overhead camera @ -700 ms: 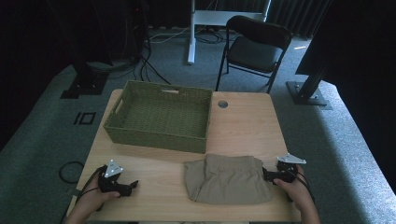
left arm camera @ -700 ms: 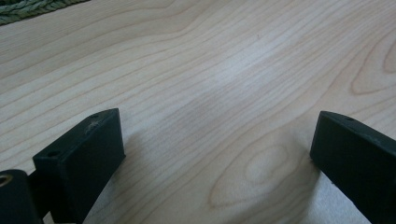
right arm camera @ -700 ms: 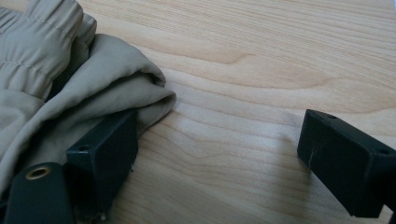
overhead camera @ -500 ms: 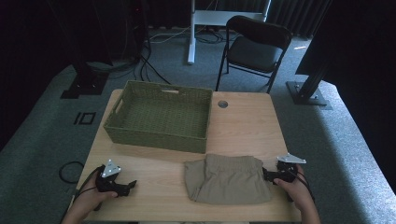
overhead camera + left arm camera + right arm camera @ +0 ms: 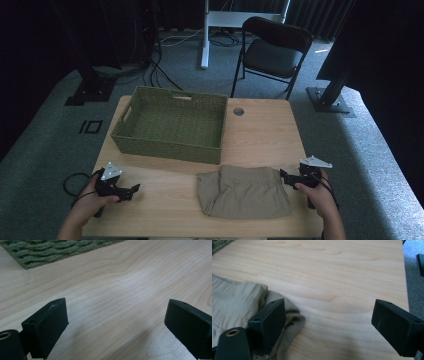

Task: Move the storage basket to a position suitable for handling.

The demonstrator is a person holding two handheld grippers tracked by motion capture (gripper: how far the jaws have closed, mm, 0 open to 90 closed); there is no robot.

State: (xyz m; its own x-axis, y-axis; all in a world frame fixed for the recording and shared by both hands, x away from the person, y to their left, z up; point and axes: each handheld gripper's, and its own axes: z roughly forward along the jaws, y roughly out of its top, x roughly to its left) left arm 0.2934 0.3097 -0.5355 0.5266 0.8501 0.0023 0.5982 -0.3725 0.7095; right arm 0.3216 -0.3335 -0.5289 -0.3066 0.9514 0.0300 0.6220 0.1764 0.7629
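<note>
A folded khaki garment [image 5: 243, 191] lies on the wooden table [image 5: 260, 135] near its front edge, right of centre. My right gripper [image 5: 284, 176] rests on the table at the garment's right edge, jaws wide open and pointing left; in the right gripper view the khaki garment [image 5: 239, 305] sits beside and under the left jaw, nothing between the pads. My left gripper [image 5: 134, 190] rests on the table's front left, held by a hand, jaws open over bare wood [image 5: 117, 302]. A green woven basket [image 5: 172, 125] stands empty at the back left.
A round cable hole [image 5: 238, 111] sits in the table's back edge. Behind the table stand a black folding chair [image 5: 272, 50] and a white desk leg [image 5: 204, 35]. Dark stands and cables lie on the grey carpet. The basket's corner [image 5: 50, 250] lies ahead of the left gripper.
</note>
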